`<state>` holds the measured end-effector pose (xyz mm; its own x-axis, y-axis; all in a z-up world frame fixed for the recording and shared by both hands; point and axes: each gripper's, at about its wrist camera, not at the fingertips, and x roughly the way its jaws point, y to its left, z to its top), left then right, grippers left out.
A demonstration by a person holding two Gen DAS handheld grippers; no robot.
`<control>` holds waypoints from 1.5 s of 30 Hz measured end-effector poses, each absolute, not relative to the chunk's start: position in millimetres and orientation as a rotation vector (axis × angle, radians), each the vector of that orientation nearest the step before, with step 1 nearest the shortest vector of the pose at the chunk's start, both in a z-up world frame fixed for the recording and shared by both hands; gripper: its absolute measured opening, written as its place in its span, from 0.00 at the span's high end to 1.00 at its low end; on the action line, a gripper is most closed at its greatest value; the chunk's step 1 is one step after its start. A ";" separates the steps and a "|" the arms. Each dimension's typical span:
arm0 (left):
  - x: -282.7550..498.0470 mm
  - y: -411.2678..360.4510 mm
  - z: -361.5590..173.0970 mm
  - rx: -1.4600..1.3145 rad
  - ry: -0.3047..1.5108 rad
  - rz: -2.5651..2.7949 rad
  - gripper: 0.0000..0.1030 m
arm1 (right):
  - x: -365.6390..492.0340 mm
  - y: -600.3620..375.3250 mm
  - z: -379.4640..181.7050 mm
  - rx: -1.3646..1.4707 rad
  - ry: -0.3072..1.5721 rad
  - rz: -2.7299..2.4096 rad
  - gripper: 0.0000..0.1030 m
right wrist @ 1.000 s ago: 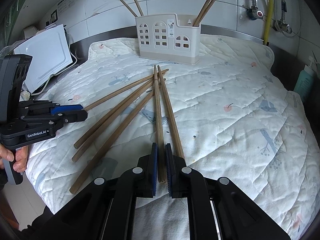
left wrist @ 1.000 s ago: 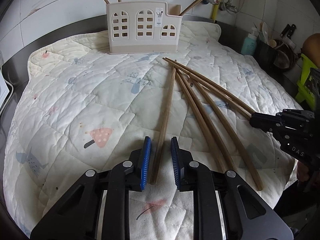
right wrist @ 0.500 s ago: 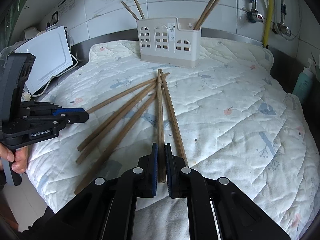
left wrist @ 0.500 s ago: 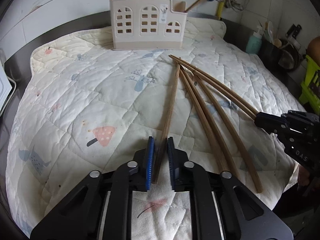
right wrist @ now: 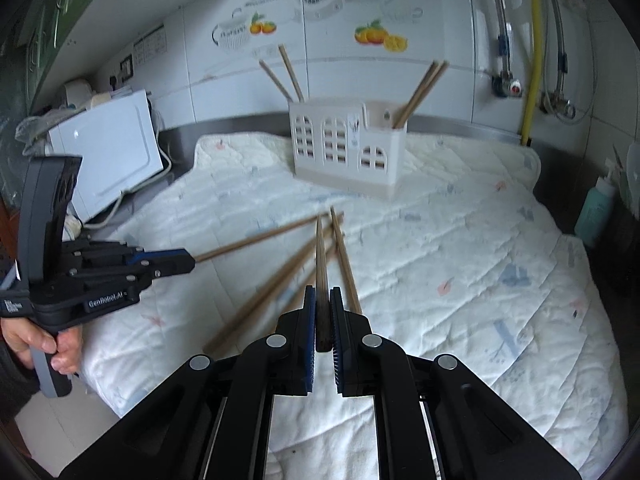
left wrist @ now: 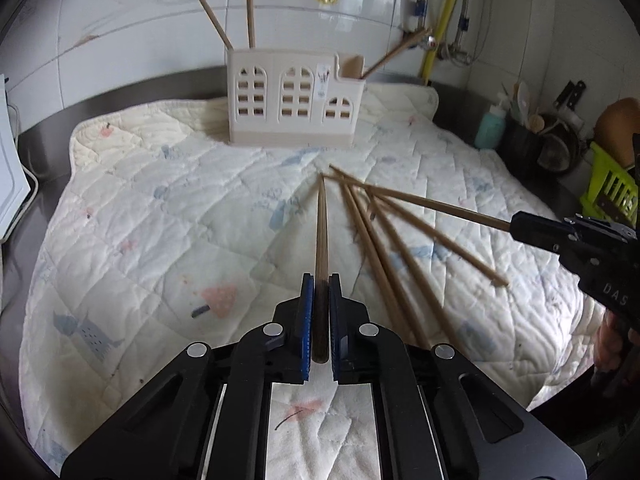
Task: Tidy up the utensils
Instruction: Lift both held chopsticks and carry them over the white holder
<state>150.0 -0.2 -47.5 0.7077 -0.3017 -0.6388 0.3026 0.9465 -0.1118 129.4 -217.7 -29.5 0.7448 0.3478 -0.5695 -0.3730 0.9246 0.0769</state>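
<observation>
On a quilted cream cloth spread over a steel counter, each gripper grips one wooden chopstick by its thick end. The left gripper is clamped on a chopstick that runs straight ahead between its blue pads, its thin tip pointing toward the white utensil holder at the far edge of the cloth. In the right wrist view the right gripper is likewise closed tight on its own chopstick, which also points away toward the holder. Three loose chopsticks lie fanned on the cloth between the two held ones, their thin ends gathered near each other in front of the holder. The holder stands upright with arched cut-out windows; two chopsticks lean out of its left compartment and a further pair out of the right one. A hand grasps the left gripper's handle at the cloth's near left edge. A teal bottle stands off the cloth to the right, and a white appliance sits to the left.
</observation>
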 end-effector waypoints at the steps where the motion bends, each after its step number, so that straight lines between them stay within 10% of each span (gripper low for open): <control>1: 149.4 0.5 -44.5 0.002 0.700 -0.336 0.95 | 129.9 -218.3 -24.3 -0.036 0.605 0.398 0.93; 45: 280.8 -7.5 157.5 0.064 0.394 -0.368 0.95 | 303.8 -224.9 176.7 -0.107 0.413 0.341 0.93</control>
<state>280.8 -7.5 157.5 0.8582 -0.3375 -0.3867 0.3623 0.9320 -0.0095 303.8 -224.9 176.7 0.8602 0.3023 -0.4106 -0.3456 0.9378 -0.0334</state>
